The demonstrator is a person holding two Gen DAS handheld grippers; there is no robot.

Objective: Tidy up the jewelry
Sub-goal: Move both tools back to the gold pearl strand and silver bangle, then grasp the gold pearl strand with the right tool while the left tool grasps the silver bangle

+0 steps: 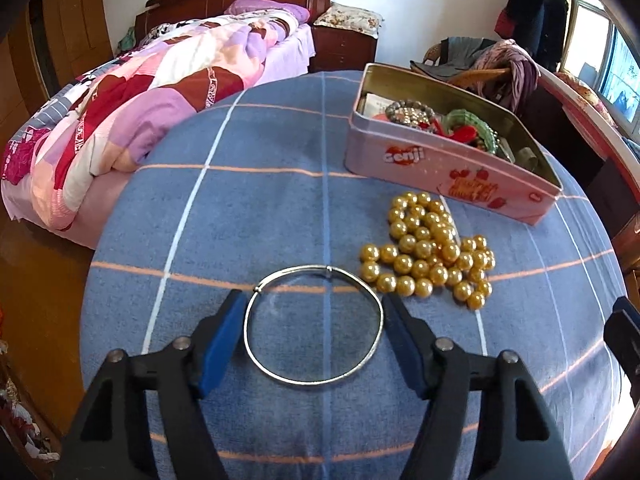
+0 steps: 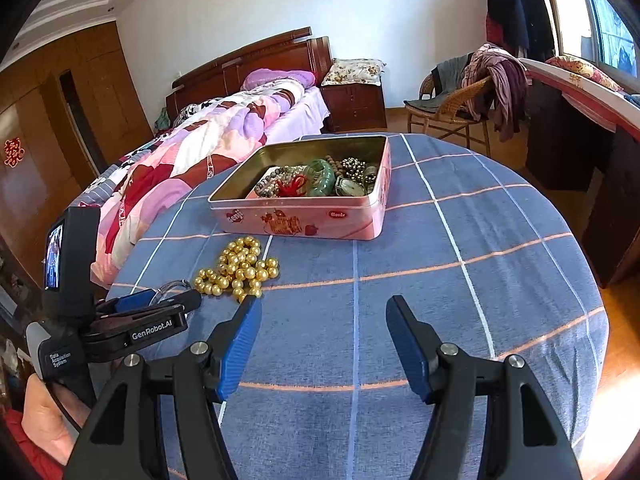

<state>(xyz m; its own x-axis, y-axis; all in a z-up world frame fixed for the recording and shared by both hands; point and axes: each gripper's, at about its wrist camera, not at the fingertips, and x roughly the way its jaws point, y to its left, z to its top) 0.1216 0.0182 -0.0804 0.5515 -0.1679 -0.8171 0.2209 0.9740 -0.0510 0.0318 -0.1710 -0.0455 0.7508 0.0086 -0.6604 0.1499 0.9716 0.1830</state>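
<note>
Step in hand: pick-up of the bangle (image 1: 313, 326), judged to be the next piece bound for the tin (image 1: 448, 152).

Left tool (image 1: 313, 316): its blue pads stand on either side of the bangle, the left pad (image 1: 222, 344) just beside the ring's left edge, the right pad at or on its right edge. Firm contact on both sides cannot be confirmed from the left wrist view. The ring lies flat on the tabletop (image 1: 280, 208) and is not lifted.

Right tool (image 2: 324, 340): jaws apart, nothing between them, hovering over bare cloth near the beads (image 2: 238, 268). It is idle in this step.

Next move, as judged: close the left tool until the thin ring is pinched across its width, lift it level, and carry it up and right to the tin without brushing the beads beside it. Risk: a thin, hard ring may skate out from between the pads or tip as it is squeezed.

Condition of the bangle: a slim silver-coloured hoop, round, with a small joint or clasp at its upper left and another mark at the top. It lies just left of the heap of gold beads, close to them. The tin, pink outside, stands well beyond and already holds several bracelets.
</note>
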